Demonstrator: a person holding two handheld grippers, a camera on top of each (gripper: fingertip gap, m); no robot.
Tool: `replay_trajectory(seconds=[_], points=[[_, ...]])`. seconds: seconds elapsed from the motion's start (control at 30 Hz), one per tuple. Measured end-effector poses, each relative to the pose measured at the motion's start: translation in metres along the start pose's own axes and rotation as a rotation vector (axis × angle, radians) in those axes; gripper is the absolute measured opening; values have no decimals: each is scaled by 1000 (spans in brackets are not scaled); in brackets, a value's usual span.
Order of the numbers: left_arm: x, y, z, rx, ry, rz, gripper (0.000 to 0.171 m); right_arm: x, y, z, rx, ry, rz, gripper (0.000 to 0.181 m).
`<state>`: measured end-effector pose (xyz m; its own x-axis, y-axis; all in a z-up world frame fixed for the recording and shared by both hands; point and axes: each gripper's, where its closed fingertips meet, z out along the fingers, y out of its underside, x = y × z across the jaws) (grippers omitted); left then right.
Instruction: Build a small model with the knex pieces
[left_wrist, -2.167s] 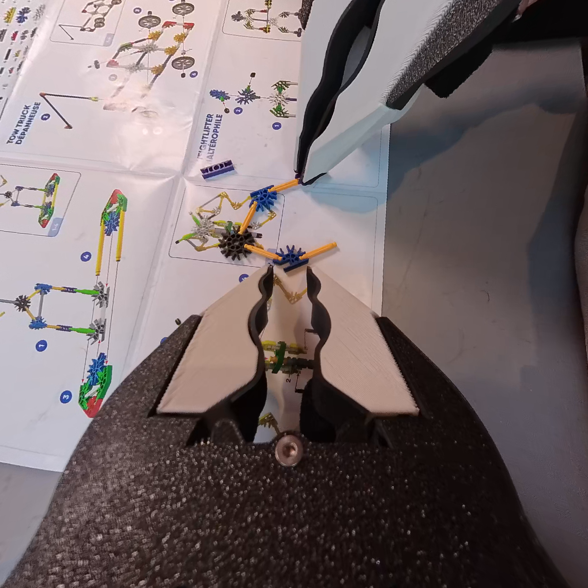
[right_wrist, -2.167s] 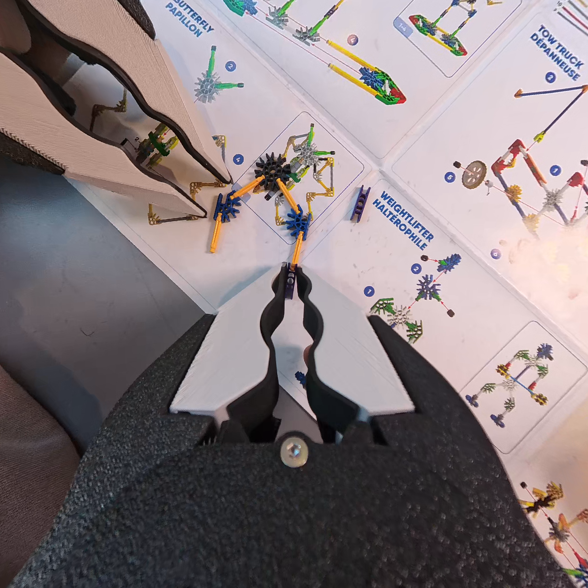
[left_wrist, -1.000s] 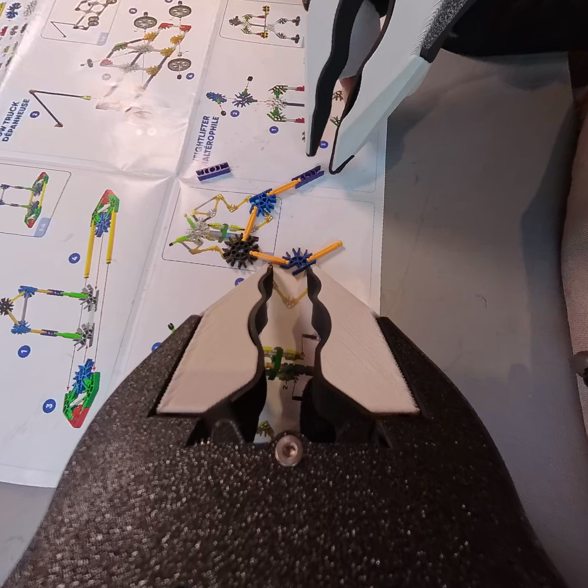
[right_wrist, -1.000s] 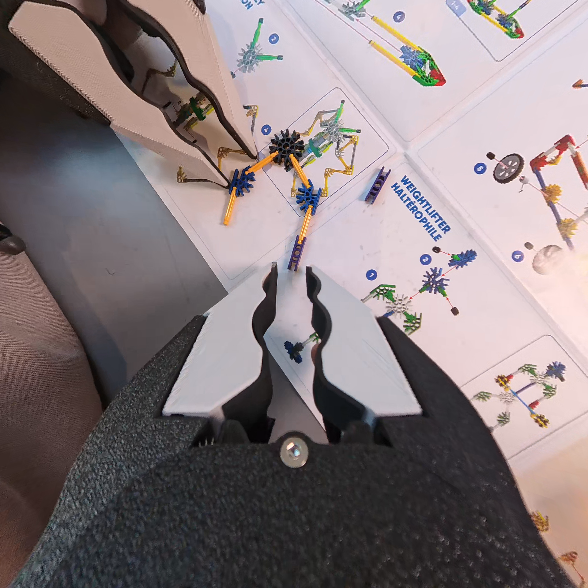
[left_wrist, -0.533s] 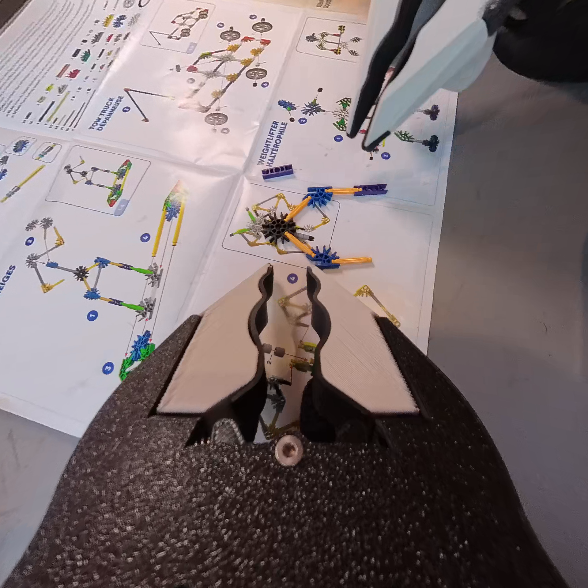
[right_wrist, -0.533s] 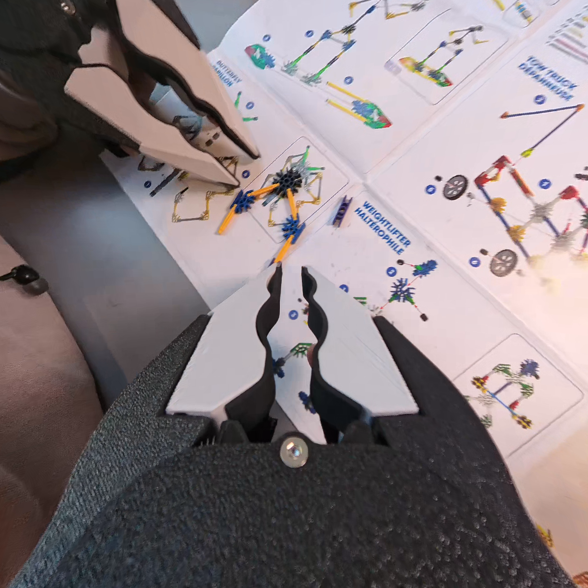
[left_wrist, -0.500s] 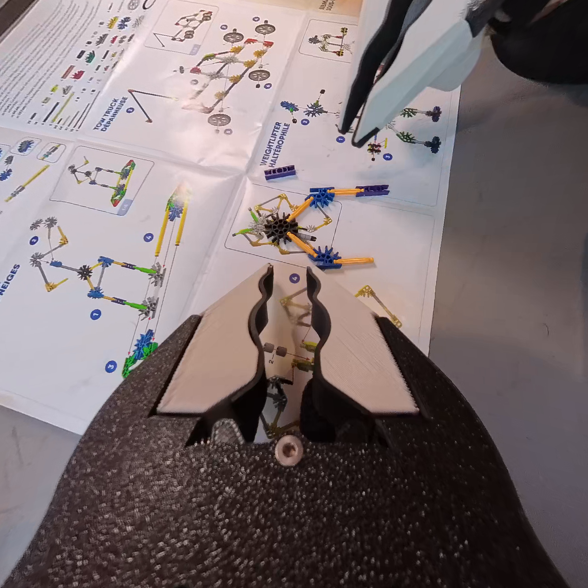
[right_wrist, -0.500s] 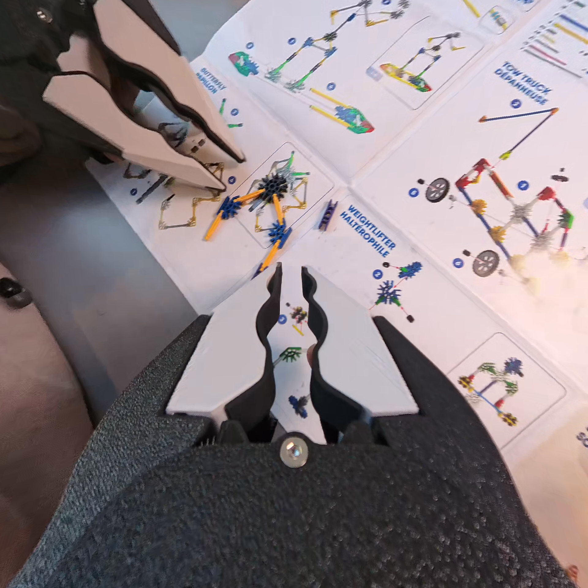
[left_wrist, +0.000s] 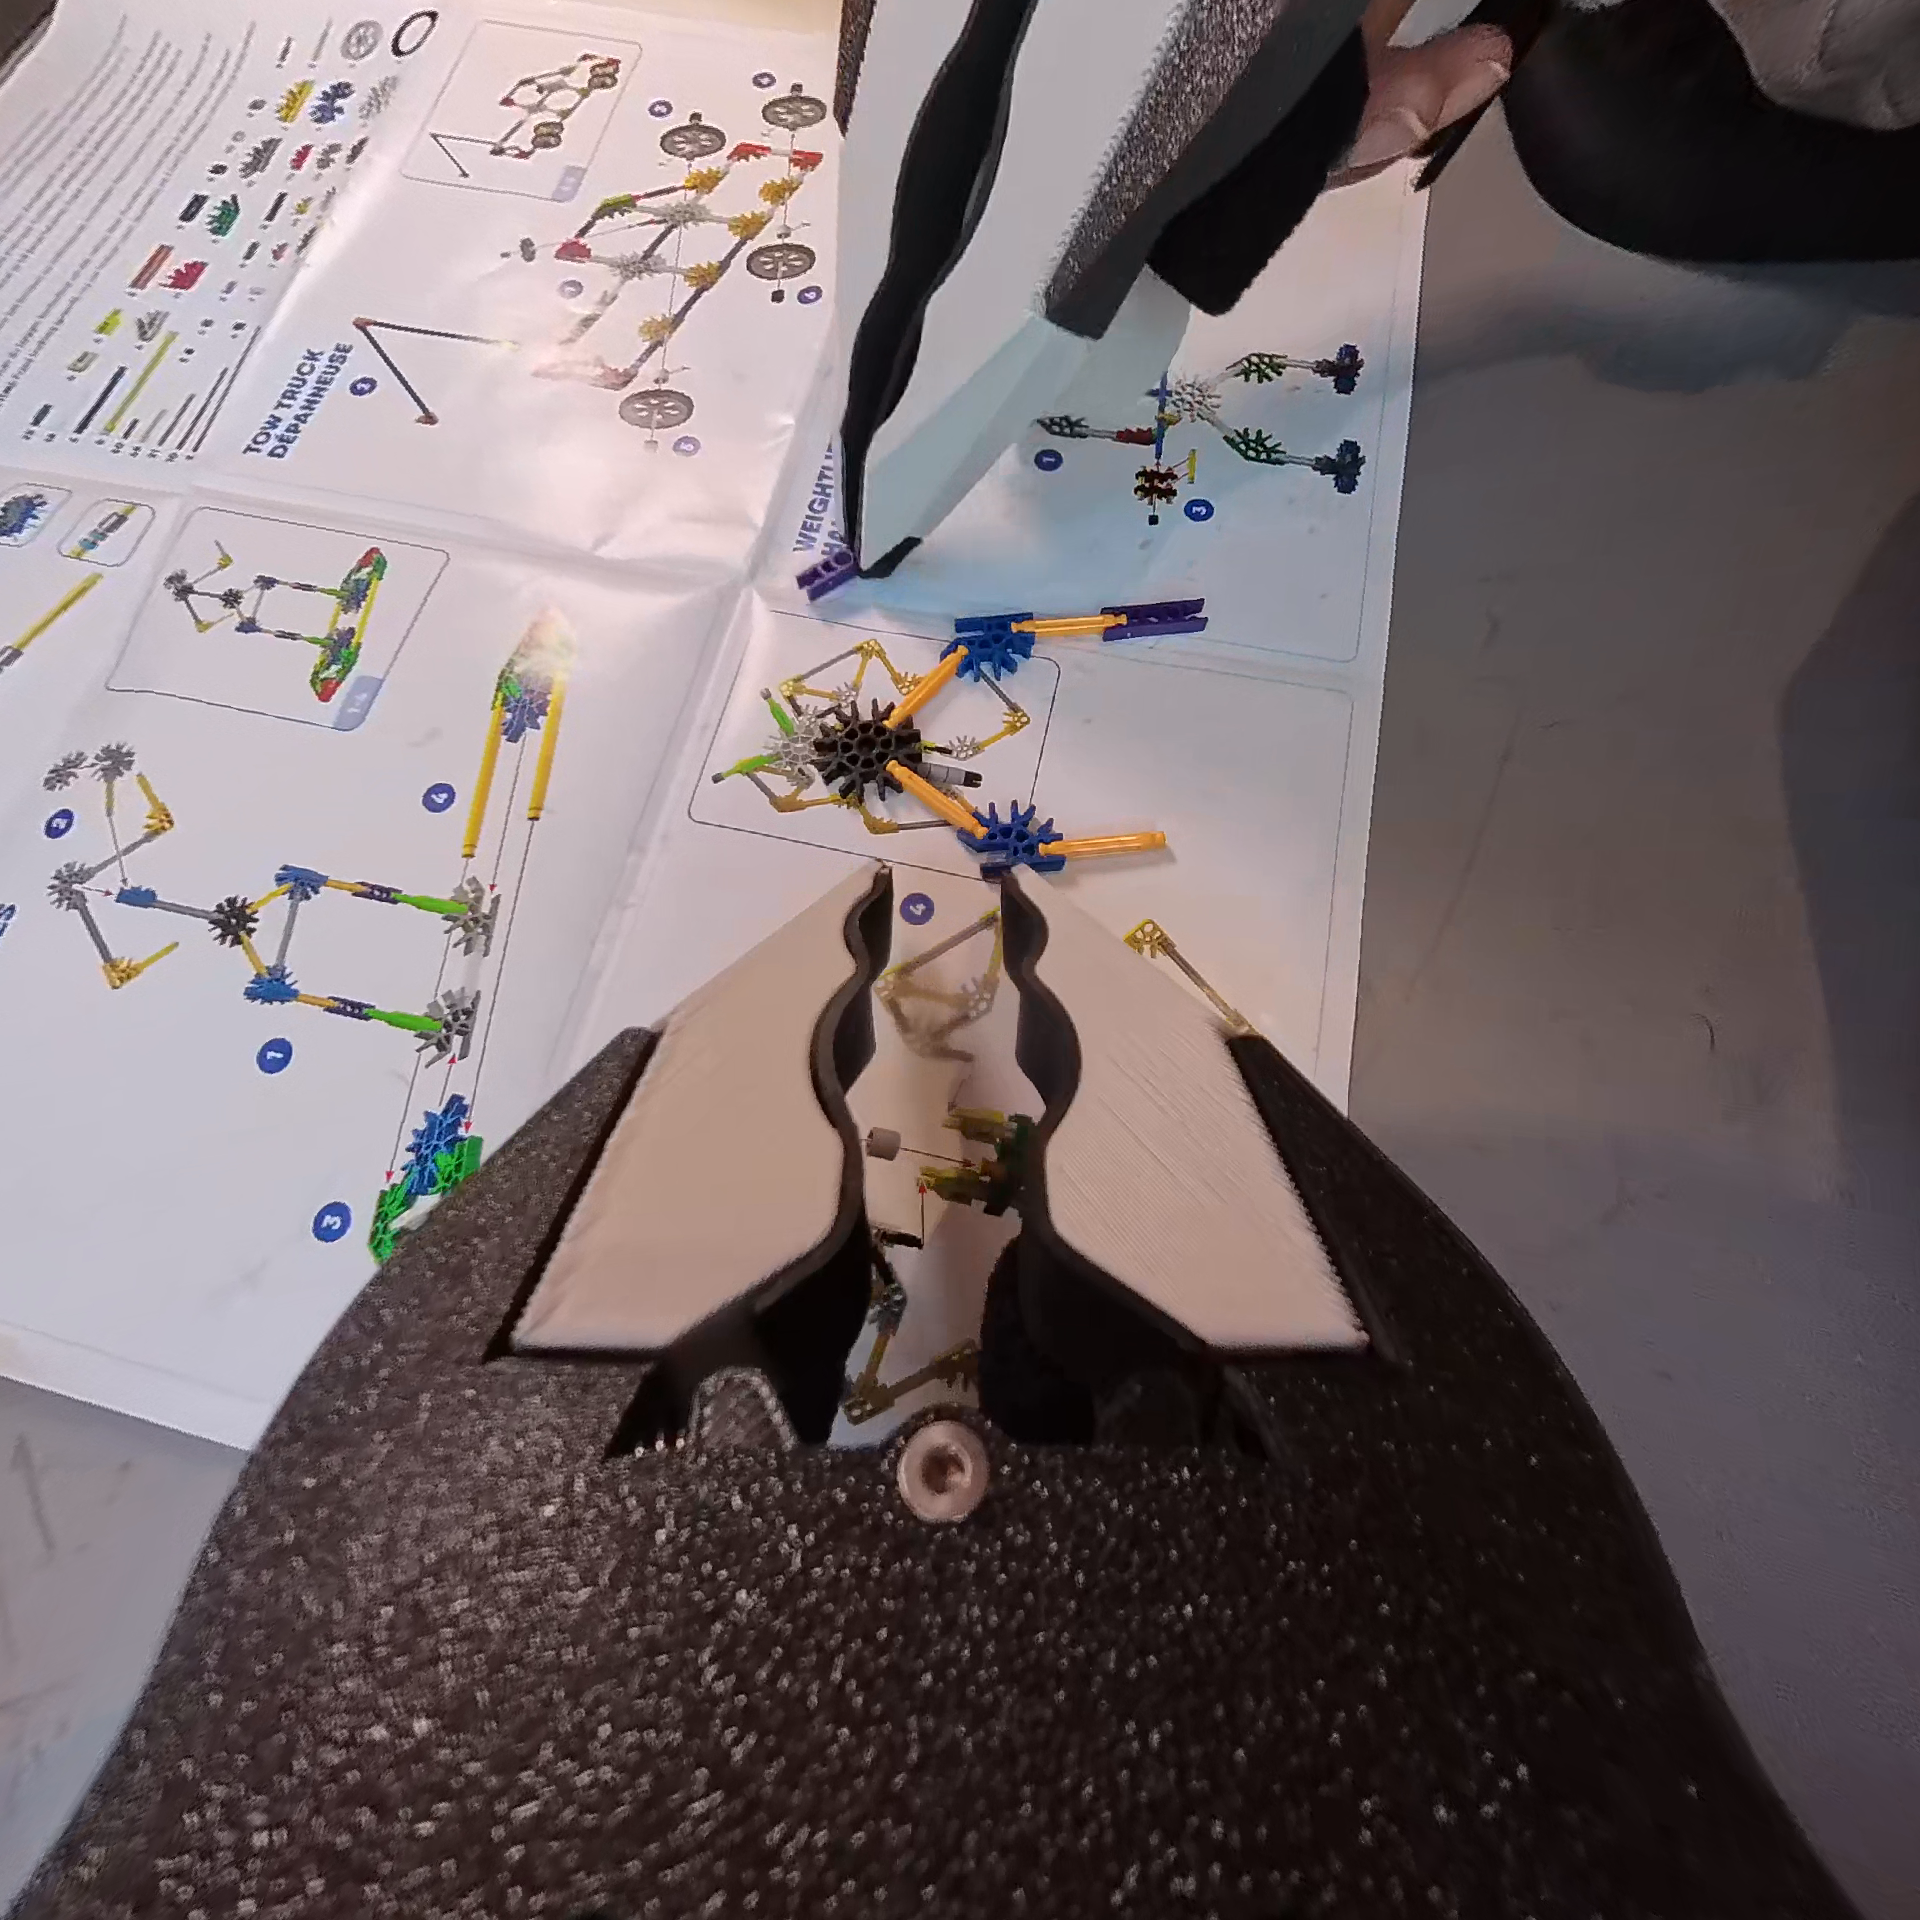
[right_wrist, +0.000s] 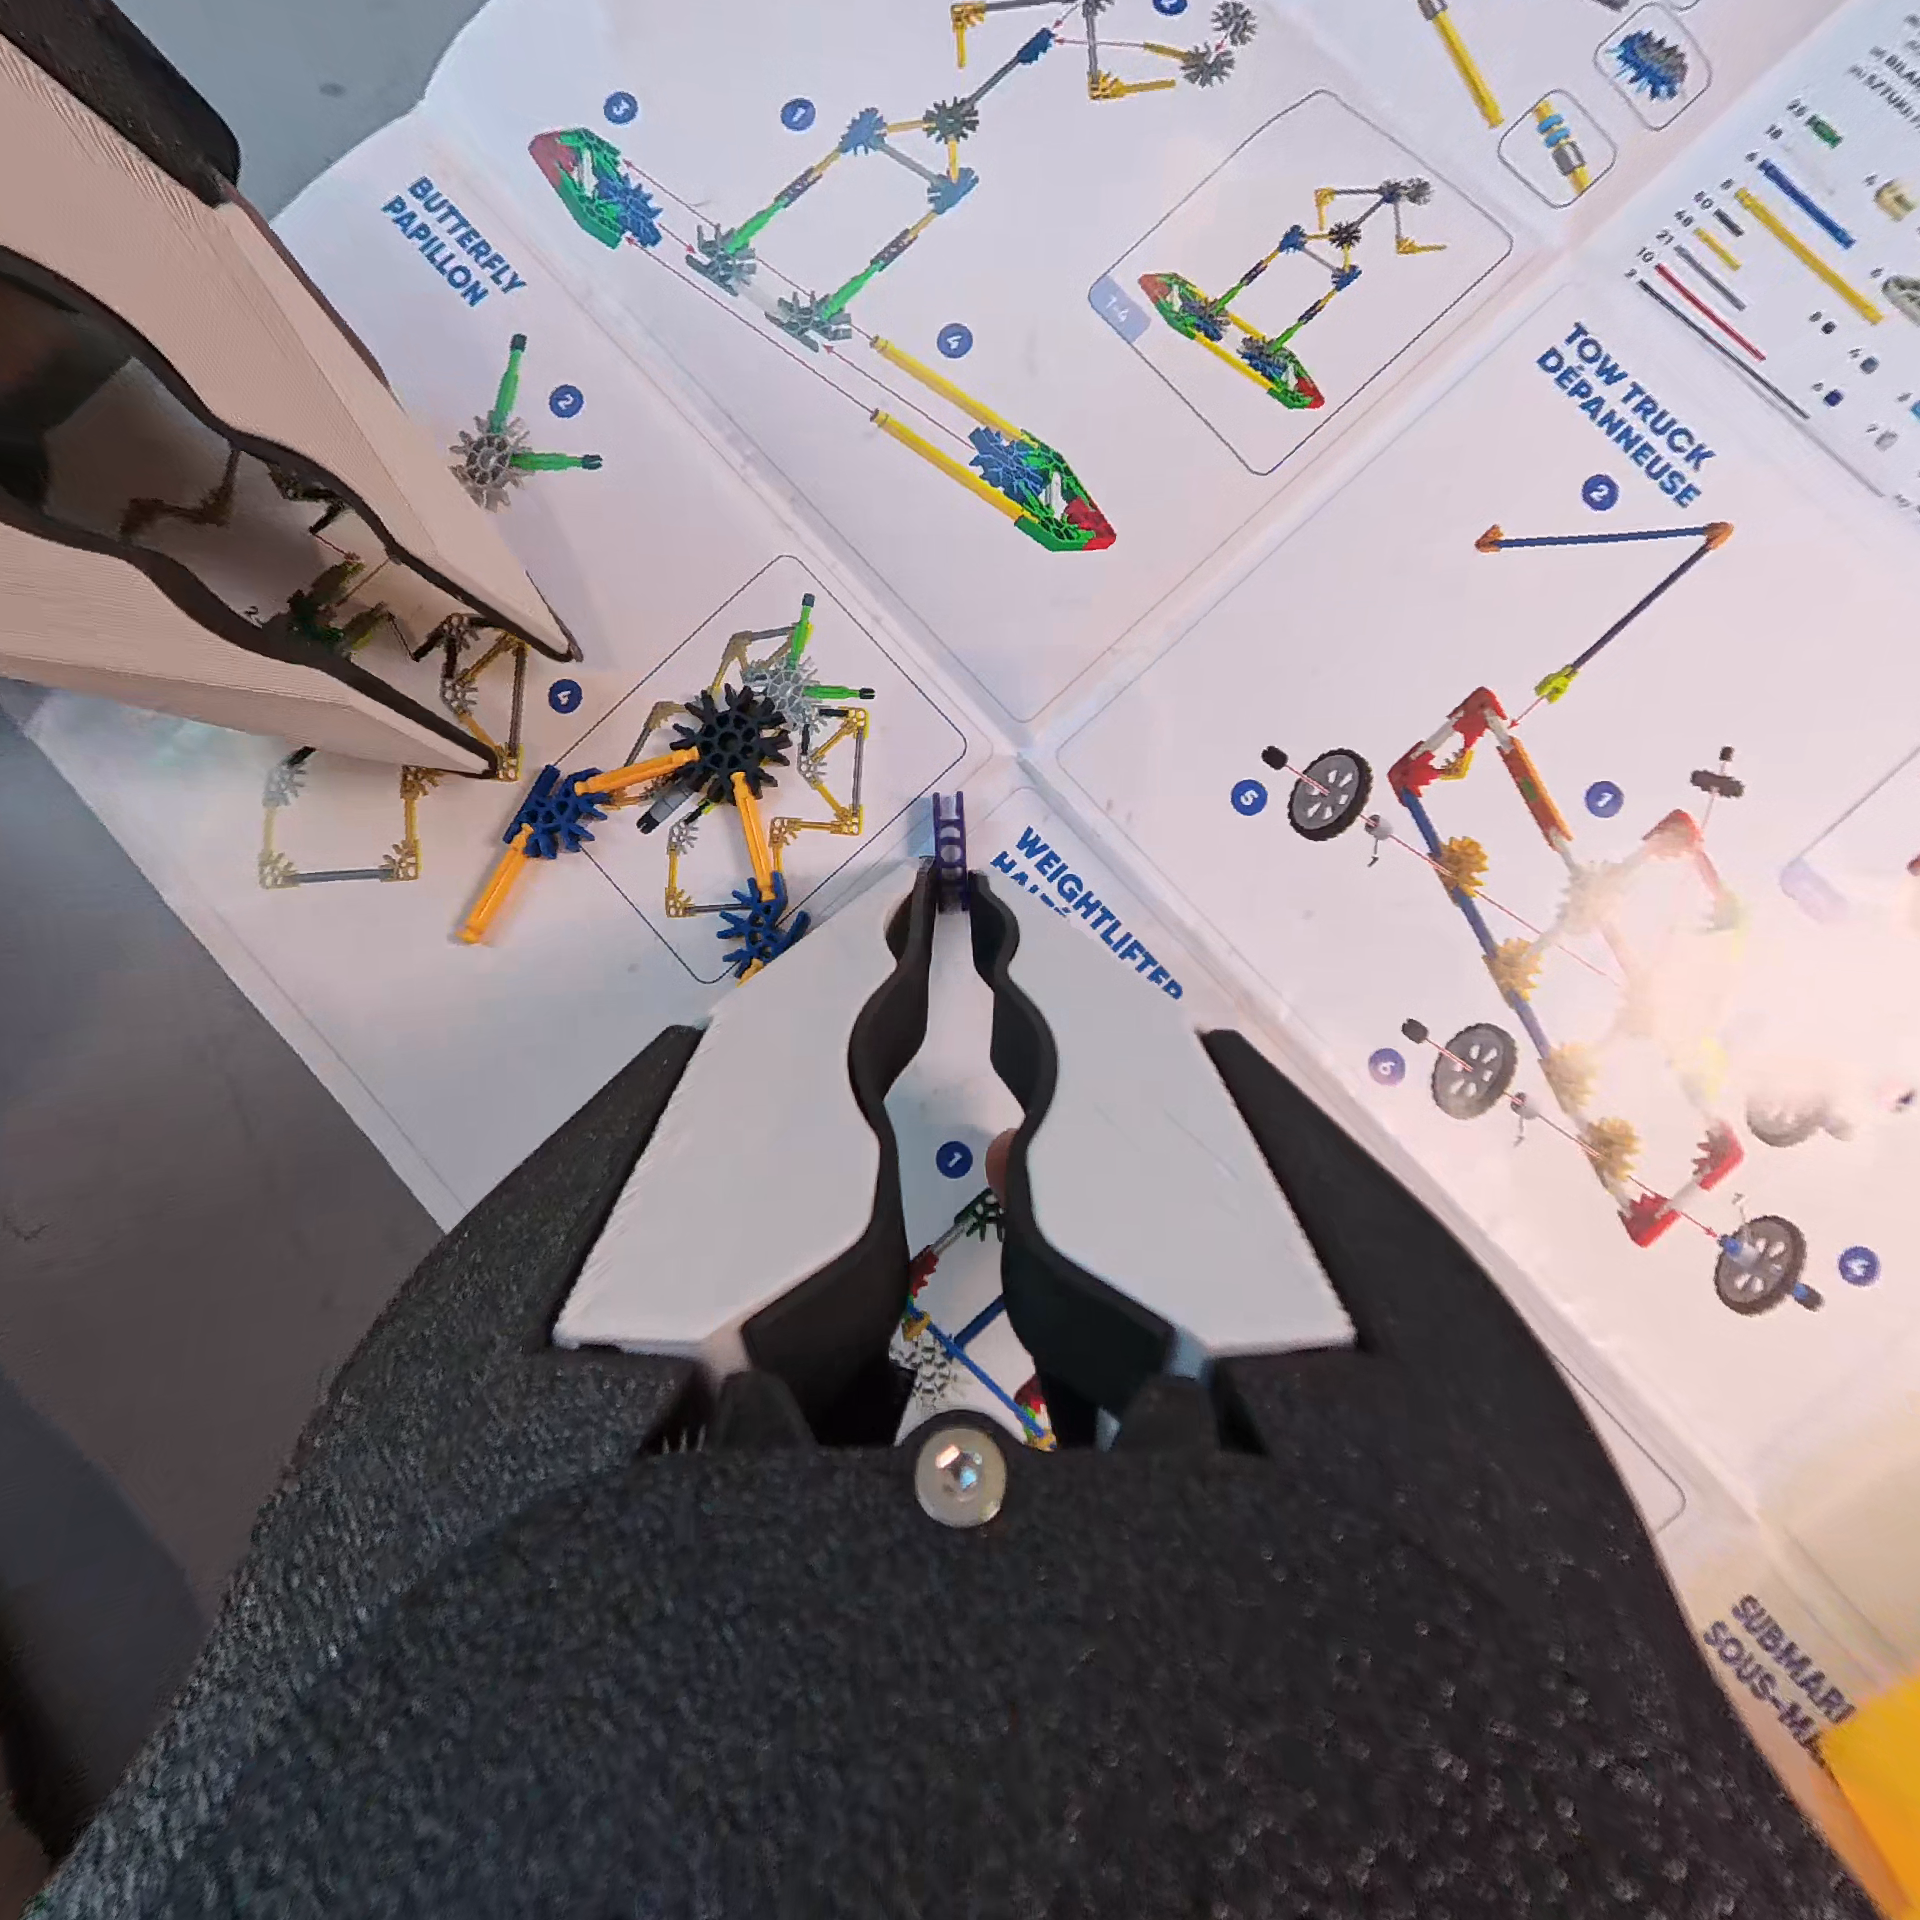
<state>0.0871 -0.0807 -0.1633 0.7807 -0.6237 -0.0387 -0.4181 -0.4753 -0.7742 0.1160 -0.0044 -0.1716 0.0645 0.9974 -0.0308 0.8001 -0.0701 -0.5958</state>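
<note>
A small toy-rod assembly lies on the instruction sheet: a black hub with yellow rods to two blue connectors, one rod ending in a purple connector. My left gripper is open and empty, its tips just short of the nearer blue connector. My right gripper is shut on a loose purple connector that lies on the sheet beside the assembly. In the left wrist view the right gripper pinches that piece. The black hub also shows in the right wrist view.
The big white instruction sheet covers most of a grey table. The sheet's edge runs near the assembly, with bare table beyond. A hand holds the right gripper. A yellow object sits at the lower right corner. Spacing between my two grippers at the tips: around 9 cm.
My right gripper let go of the purple connector on the rod end, lifted, moved to the loose purple connector and closed on it. My left gripper stayed open near the assembly.
</note>
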Motion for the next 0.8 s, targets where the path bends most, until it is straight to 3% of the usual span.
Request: replay_trajectory(seconds=[0.1, 0.33, 0.8], points=[[4, 2, 1, -12, 14, 9, 21, -9, -8, -11, 59, -42, 10, 4], [9, 2, 3, -15, 34, 26, 20, -70, -3, -26, 84, -212, 35, 4], [26, -1, 2, -6, 103, 64, 20, -94, 17, -13, 22, -120, 148, 4]])
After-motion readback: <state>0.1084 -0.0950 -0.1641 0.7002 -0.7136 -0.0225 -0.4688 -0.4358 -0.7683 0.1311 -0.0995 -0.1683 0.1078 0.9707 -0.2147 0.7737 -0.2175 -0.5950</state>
